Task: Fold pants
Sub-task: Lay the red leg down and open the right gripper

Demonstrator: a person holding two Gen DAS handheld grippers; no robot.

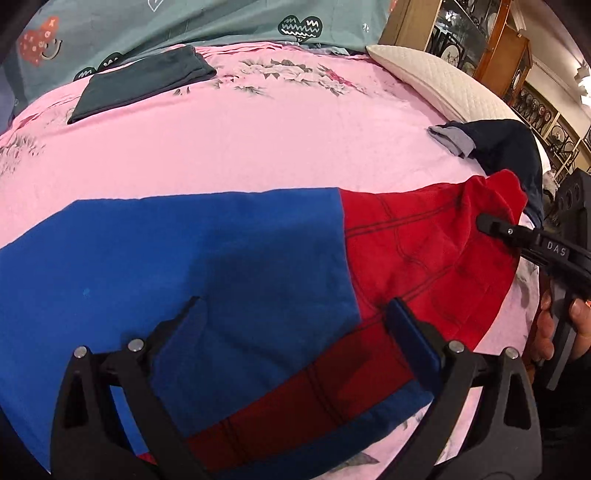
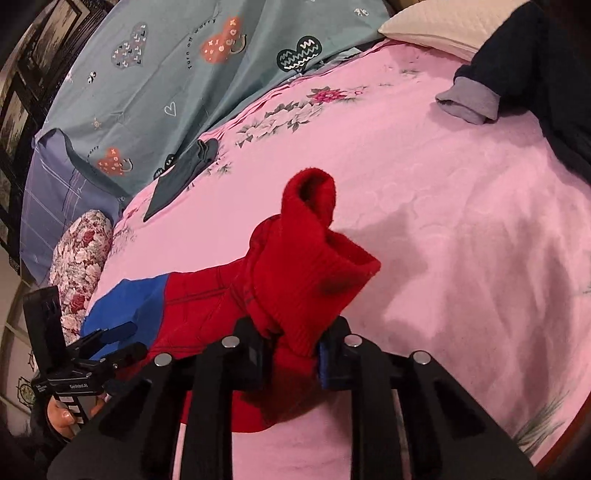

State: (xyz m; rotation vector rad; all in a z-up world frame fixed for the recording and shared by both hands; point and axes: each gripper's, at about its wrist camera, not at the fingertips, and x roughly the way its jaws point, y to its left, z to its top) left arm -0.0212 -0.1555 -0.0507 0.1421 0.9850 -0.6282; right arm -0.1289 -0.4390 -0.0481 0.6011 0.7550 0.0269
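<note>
The red and blue pants (image 1: 280, 266) lie across the pink bed sheet (image 1: 258, 140). My left gripper (image 1: 295, 317) is open, its fingers wide apart over the blue and red cloth near the front edge. My right gripper (image 2: 291, 354) is shut on a bunched red end of the pants (image 2: 310, 258), lifted a little off the sheet. The right gripper also shows in the left wrist view (image 1: 491, 225) at the pants' right end. The left gripper shows in the right wrist view (image 2: 122, 339) over the blue part (image 2: 125, 306).
A folded dark green garment (image 1: 144, 81) lies at the far left of the sheet. A navy and grey garment (image 1: 491, 144) lies at the right. A cream pillow (image 1: 432, 81) and a teal patterned quilt (image 1: 184, 26) lie at the back. Cabinets stand beyond.
</note>
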